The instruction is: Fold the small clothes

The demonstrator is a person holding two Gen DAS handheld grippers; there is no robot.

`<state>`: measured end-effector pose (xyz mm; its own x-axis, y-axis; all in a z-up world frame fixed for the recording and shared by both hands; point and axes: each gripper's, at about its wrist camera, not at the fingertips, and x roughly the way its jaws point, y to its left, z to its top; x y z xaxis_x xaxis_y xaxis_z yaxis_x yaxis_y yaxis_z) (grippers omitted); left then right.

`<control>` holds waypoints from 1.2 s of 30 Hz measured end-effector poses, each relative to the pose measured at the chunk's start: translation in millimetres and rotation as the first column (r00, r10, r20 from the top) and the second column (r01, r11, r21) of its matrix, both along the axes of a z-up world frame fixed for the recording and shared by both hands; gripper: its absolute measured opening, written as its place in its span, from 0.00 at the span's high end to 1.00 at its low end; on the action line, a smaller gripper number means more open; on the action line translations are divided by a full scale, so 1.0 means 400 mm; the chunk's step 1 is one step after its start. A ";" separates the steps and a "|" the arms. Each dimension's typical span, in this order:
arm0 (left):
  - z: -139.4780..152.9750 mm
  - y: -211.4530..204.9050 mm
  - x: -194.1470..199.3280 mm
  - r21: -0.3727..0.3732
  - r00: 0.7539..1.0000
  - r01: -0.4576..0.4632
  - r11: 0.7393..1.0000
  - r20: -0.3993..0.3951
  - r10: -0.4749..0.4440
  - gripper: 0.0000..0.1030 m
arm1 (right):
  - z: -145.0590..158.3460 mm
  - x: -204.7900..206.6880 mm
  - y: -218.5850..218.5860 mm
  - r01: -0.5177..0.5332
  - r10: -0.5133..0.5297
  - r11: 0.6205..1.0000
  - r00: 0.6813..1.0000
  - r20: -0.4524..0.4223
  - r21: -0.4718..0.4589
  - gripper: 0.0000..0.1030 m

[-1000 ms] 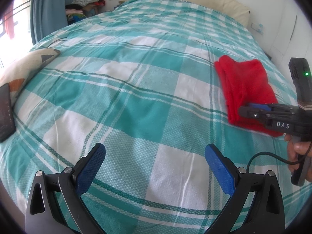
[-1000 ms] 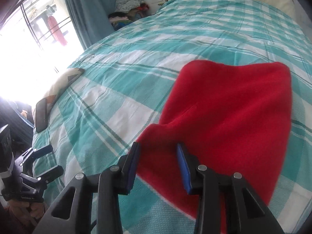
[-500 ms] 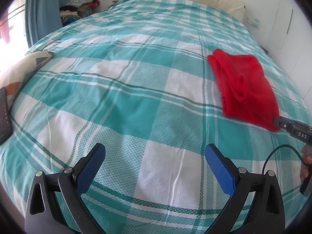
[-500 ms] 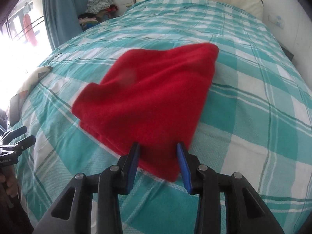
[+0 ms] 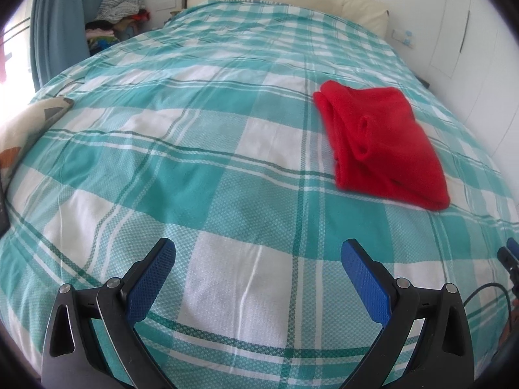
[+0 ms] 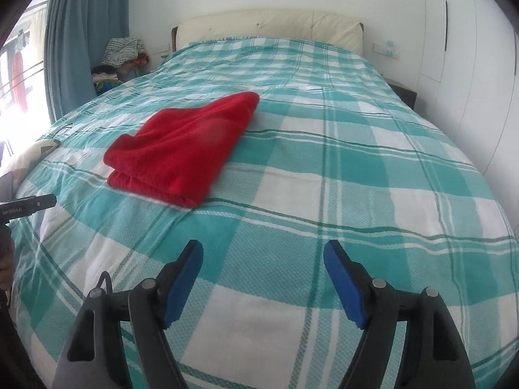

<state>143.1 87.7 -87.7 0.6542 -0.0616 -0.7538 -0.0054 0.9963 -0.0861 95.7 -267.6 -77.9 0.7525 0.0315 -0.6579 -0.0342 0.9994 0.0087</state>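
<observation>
A folded red garment (image 5: 382, 142) lies flat on the teal and white checked bedspread (image 5: 201, 168), right of centre in the left wrist view. In the right wrist view the garment (image 6: 185, 149) lies left of centre, ahead of the gripper. My left gripper (image 5: 258, 259) is open and empty, low over the bed's near end, well left of the garment. My right gripper (image 6: 262, 265) is open and empty, back from the garment and apart from it. Its tip shows at the right edge of the left wrist view (image 5: 509, 259).
A cream headboard (image 6: 269, 29) stands at the far end. A pile of clothes (image 6: 123, 55) sits by the blue curtain (image 6: 71, 32) at far left. A patterned pillow (image 5: 22, 126) and a dark flat object (image 5: 2, 207) lie at the bed's left edge. White wardrobe doors (image 6: 473, 52) run along the right.
My right gripper opened, let go of the red garment's near edge and drew back from it. The garment now lies still on the bed. The left gripper stayed open.
</observation>
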 end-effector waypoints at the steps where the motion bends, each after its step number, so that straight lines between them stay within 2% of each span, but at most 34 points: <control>1: -0.002 -0.009 -0.002 0.001 1.000 0.008 1.000 0.006 -0.008 0.01 | -0.011 -0.014 -0.011 0.012 -0.012 1.000 1.000 0.000 0.016 0.23; 5: -0.023 -0.046 -0.006 -0.019 0.999 0.037 0.999 0.017 -0.037 0.01 | -0.056 -0.044 -0.044 0.054 -0.054 0.996 0.999 -0.002 0.077 0.23; 8: -0.055 -0.071 -0.004 -0.039 0.999 0.048 0.998 -0.011 -0.048 0.01 | -0.084 -0.048 -0.058 0.081 -0.082 0.991 0.997 0.003 0.104 0.23; 12: -0.106 -0.111 0.013 0.037 0.995 0.064 0.997 -0.075 -0.061 0.01 | -0.121 -0.042 -0.079 0.107 -0.106 0.982 0.994 -0.016 0.155 0.23; 14: -0.117 -0.121 0.017 0.058 0.995 0.066 0.996 -0.080 -0.061 0.00 | -0.130 -0.037 -0.089 0.110 -0.107 0.977 0.994 -0.025 0.181 0.22; 20: -0.119 -0.117 0.017 0.055 0.995 0.067 0.996 -0.084 -0.062 0.00 | -0.136 -0.038 -0.079 0.097 -0.093 0.979 0.995 -0.034 0.179 0.17; 36: -0.123 -0.125 0.020 0.084 0.994 0.069 0.994 -0.092 -0.061 0.00 | -0.138 -0.037 -0.079 0.097 -0.092 0.978 0.995 -0.035 0.182 0.16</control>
